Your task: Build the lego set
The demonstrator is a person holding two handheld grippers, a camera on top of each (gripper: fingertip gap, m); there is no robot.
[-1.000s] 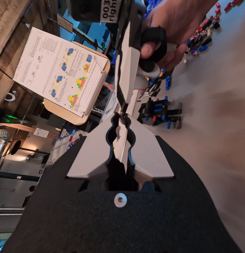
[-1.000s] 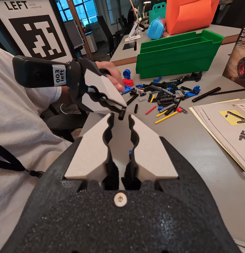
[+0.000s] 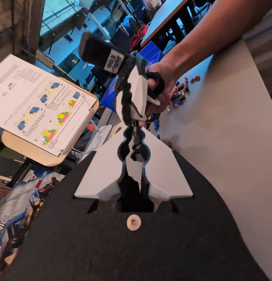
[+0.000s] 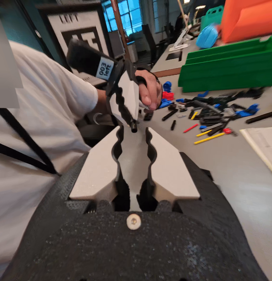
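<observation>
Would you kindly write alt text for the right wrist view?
The open right gripper faces the left gripper, which pinches a small black tube above a grey table. Behind lie scattered Lego pieces and a green bin.

Your right gripper (image 4: 134,129) has white fingers with black wavy pads. Ahead-right of it there's a green bin (image 4: 228,71), yellow sticks (image 4: 209,138), a red stick (image 4: 190,128), blue pieces (image 4: 166,103) and mostly black ones.

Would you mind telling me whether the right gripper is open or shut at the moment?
Open. The right gripper shows a clear gap between its fingers, with bare table visible through it and nothing held.
</observation>
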